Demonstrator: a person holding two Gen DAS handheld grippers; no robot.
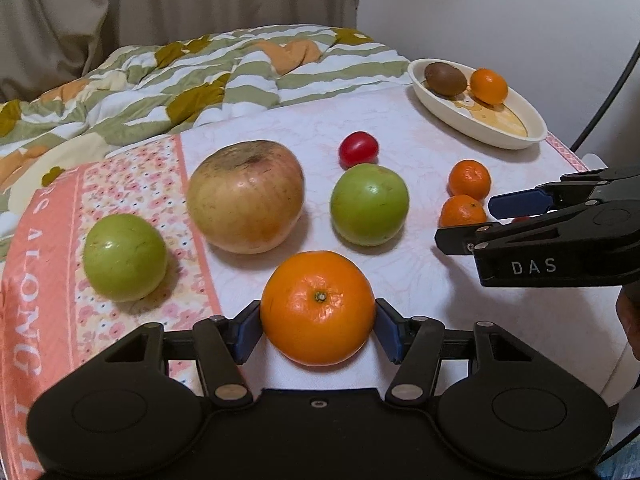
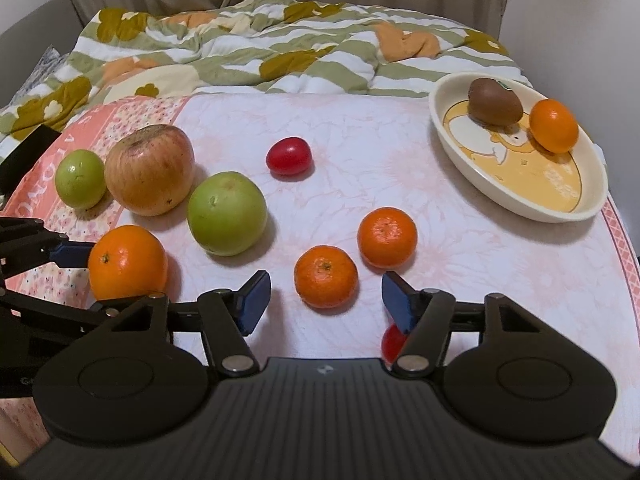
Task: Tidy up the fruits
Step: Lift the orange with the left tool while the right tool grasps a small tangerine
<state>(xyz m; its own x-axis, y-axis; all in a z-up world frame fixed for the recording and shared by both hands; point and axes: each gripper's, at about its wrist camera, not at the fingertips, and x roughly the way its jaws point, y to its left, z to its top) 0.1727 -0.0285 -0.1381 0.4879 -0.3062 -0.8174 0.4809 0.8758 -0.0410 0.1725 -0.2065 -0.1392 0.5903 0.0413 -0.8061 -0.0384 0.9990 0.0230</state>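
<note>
My left gripper (image 1: 318,326) is shut on a large orange (image 1: 318,307) resting on the cloth; it also shows in the right wrist view (image 2: 127,262). My right gripper (image 2: 325,300) is open, its pads either side of a small mandarin (image 2: 326,276), with a second mandarin (image 2: 387,237) just beyond. A big reddish apple (image 1: 246,196), two green fruits (image 1: 369,204) (image 1: 125,257) and a red cherry tomato (image 1: 358,149) lie on the cloth. A cream oval dish (image 2: 516,200) at the far right holds a kiwi (image 2: 495,102) and a small orange (image 2: 554,125).
Another red tomato (image 2: 393,342) is half hidden under my right finger. A pink and white cloth (image 2: 360,140) covers the table. A rumpled striped quilt (image 2: 260,48) lies behind it, with curtains beyond. The table edge runs close by the dish on the right.
</note>
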